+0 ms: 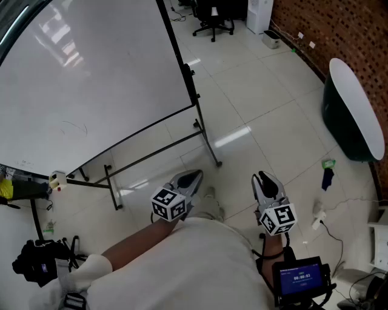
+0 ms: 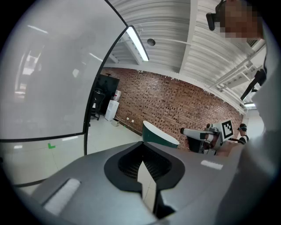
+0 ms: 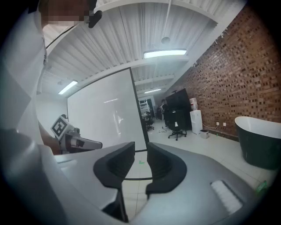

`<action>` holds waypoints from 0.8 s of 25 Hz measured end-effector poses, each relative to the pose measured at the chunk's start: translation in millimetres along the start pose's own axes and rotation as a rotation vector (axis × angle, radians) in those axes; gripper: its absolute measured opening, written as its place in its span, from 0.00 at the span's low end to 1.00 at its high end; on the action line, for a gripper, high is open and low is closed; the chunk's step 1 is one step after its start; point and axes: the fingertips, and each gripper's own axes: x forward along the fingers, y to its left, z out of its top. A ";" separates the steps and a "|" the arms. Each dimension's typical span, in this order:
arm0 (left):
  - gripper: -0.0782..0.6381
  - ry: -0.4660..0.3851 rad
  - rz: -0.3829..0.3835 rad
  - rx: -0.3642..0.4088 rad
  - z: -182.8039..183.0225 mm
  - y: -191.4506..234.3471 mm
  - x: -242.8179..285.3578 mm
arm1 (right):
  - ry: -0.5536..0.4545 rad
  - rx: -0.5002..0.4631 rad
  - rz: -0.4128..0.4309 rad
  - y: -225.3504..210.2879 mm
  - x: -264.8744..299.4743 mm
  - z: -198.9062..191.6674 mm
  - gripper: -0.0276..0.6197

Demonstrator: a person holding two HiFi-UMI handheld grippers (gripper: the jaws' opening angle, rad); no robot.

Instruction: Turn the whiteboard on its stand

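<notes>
The whiteboard (image 1: 91, 79) is picked out at the upper left of the head view, its blank face leaning in a black frame on the stand (image 1: 205, 136). Nothing is laid on it yet. The left gripper (image 1: 193, 178) and the right gripper (image 1: 263, 179) are held low, close to the body and well apart from the board's near edge. The left jaws are closed tip to tip with nothing between them. The right jaws are parted by a narrow, empty slot.

The reach is judged to be the step in hand, with the turn not yet started. Next, the grippers would need to be carried forward to the frame's edge, the jaws opened wider, and the frame clamped firmly before any swing is tried.

Glossy pale floor tiles (image 1: 254, 103) are spread below. A dark bathtub (image 1: 348, 115) is seen by the brick wall (image 1: 339, 30), an office chair (image 1: 213, 18) far back, and a black camera (image 1: 36, 263) low at the left.
</notes>
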 end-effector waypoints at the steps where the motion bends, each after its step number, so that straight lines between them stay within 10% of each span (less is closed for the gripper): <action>1: 0.14 0.000 -0.005 0.006 6.0 4.7 3.1 | -0.001 -0.002 -0.005 -1.3 5.5 3.4 0.17; 20: 0.14 0.002 -0.132 0.069 74.2 91.1 81.7 | -0.034 0.002 -0.110 -39.7 108.8 35.6 0.17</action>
